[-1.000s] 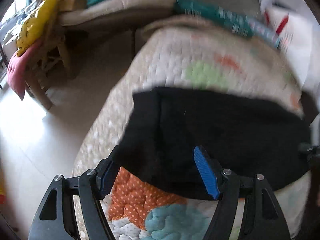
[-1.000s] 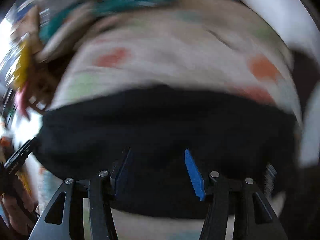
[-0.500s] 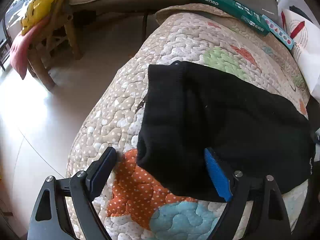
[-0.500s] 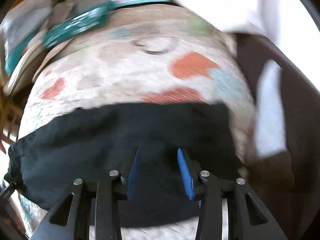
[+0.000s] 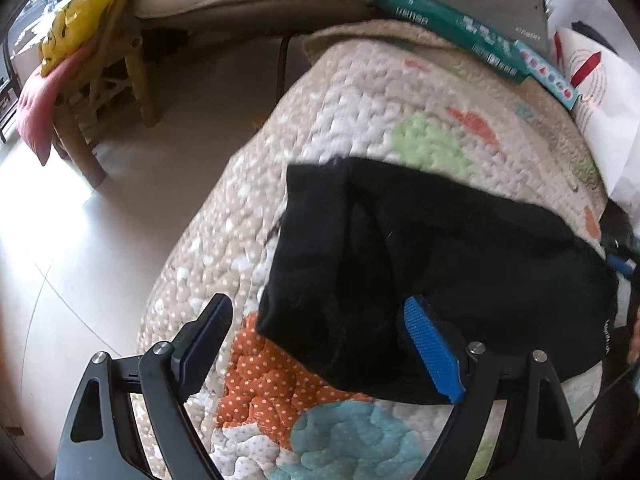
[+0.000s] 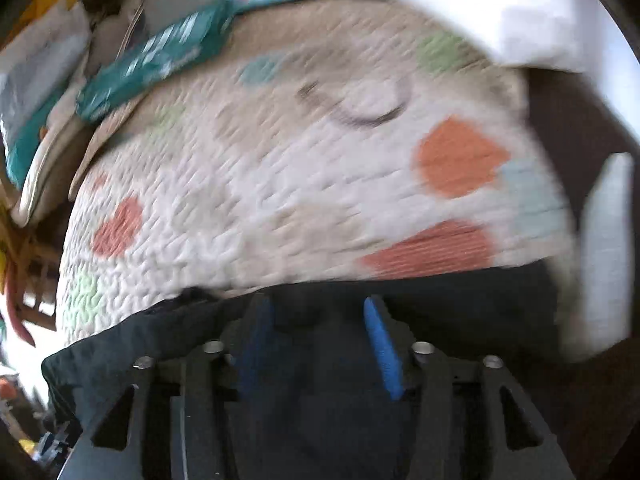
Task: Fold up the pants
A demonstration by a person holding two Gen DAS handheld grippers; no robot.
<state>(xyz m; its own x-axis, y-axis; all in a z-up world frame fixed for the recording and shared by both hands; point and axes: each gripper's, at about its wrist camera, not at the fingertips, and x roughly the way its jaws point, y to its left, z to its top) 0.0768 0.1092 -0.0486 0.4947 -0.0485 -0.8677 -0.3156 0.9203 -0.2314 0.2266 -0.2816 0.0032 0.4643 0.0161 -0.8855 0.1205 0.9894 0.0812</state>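
The black pants [image 5: 420, 264] lie folded into a wide band across a quilted, colourfully patched cover [image 5: 360, 120]. My left gripper [image 5: 320, 332] is open, its fingers straddling the band's near left corner just above the cloth. In the right wrist view the pants [image 6: 320, 400] fill the bottom of the blurred frame. My right gripper [image 6: 316, 332] is open over the band's far edge, with cloth between and under its fingers. The right gripper's blue pad also shows in the left wrist view [image 5: 620, 266] at the band's right end.
A teal box [image 5: 448, 28] and a white printed bag [image 5: 600, 92] lie at the quilt's far end. A wooden chair with yellow and pink cloth [image 5: 68, 60] stands on the pale floor [image 5: 60, 260] to the left. The quilt drops off at its left edge.
The right gripper has moved forward toward the pants' far edge and its fingers have spread slightly wider. The left gripper stays open at the near left corner and has shifted little.
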